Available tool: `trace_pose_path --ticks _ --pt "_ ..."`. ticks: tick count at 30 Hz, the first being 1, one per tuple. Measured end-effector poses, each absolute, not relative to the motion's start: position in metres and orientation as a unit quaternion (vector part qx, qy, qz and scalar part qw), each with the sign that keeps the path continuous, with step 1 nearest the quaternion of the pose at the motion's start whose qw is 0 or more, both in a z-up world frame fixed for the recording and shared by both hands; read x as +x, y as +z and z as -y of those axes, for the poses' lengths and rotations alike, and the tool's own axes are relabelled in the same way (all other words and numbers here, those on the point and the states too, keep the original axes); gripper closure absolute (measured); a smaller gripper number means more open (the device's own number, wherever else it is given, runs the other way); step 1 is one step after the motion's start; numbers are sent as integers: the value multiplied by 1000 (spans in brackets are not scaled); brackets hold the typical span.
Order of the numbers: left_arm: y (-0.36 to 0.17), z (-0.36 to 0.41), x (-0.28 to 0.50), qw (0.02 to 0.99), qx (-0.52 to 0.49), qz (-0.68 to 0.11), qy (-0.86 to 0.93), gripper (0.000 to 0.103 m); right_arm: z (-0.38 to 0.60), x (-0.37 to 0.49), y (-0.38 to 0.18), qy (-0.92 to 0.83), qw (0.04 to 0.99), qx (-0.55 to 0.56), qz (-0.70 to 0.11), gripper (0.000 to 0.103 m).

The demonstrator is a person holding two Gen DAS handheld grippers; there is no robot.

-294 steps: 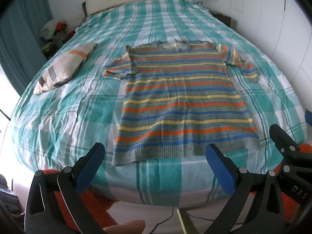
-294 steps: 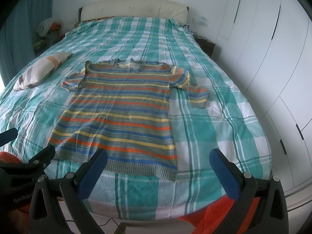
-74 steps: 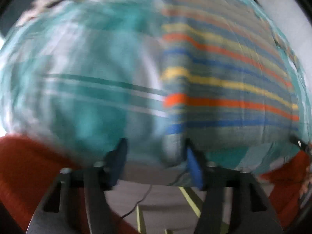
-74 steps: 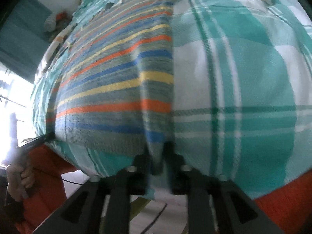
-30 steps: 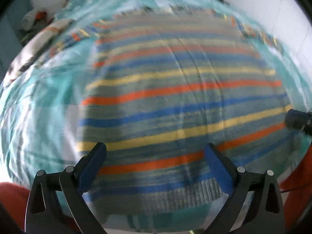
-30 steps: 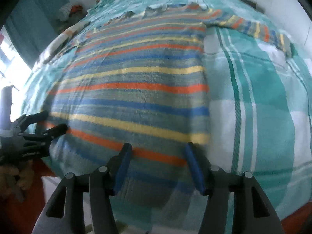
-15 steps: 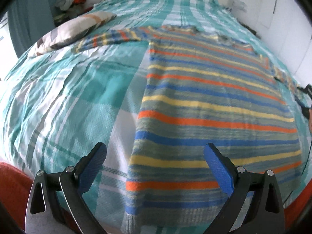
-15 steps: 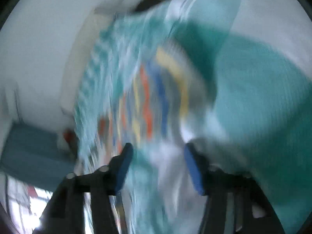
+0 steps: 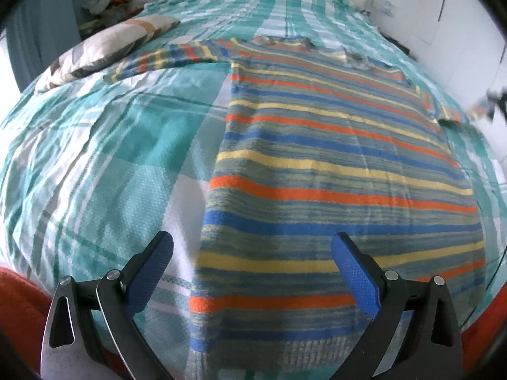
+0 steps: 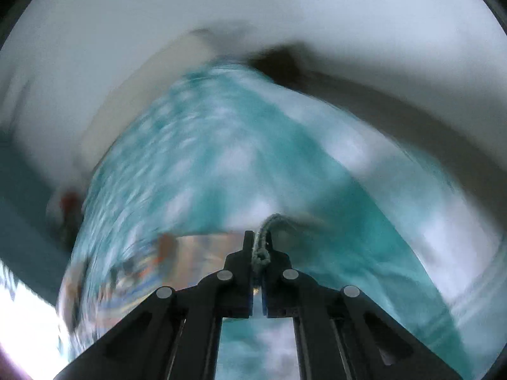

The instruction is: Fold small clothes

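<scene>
A striped knit sweater (image 9: 332, 164), grey with orange, blue and yellow bands, lies flat on the bed. Its left sleeve (image 9: 171, 58) points toward the pillow. My left gripper (image 9: 252, 272) is open and empty, hovering over the sweater's lower left corner. In the blurred right wrist view my right gripper (image 10: 260, 253) is shut on a grey knit edge of the sweater (image 10: 264, 234). In the left wrist view the right sleeve tip (image 9: 478, 107) is lifted at the far right, blurred.
The bed has a teal and white checked cover (image 9: 95, 145). A striped pillow (image 9: 104, 47) lies at the back left. White wardrobe doors (image 9: 459, 15) stand on the right. Clutter (image 9: 107, 0) sits beside the headboard.
My right gripper has closed on the sweater's right sleeve edge and is moving fast, blurring its view. My left gripper stays open and has barely shifted over the lower left corner.
</scene>
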State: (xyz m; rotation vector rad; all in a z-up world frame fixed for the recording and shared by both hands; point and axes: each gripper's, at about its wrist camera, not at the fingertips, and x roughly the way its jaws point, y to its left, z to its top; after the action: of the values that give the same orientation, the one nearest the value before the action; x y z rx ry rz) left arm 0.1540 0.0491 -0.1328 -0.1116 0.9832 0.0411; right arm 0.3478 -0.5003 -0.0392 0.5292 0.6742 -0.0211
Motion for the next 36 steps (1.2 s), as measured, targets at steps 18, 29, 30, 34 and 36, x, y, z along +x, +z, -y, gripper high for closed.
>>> trace_pose_path --ticks 18,29,30,34,36 --pt "-127 -68 162 883 -91 -460 26 3 233 434 -12 249 865 127 -417 44" --pt "-132 -47 163 886 -41 -462 13 3 309 435 -156 107 824 29 -555 98" --pt "-132 -46 164 886 -42 -462 10 3 318 435 -151 91 830 34 -550 94" --pt "-136 -40 170 885 -34 -464 5 3 305 444 -105 121 857 -6 -500 89" --pt "-141 -37 172 881 -25 -473 5 3 288 455 -93 149 860 -17 -487 89"
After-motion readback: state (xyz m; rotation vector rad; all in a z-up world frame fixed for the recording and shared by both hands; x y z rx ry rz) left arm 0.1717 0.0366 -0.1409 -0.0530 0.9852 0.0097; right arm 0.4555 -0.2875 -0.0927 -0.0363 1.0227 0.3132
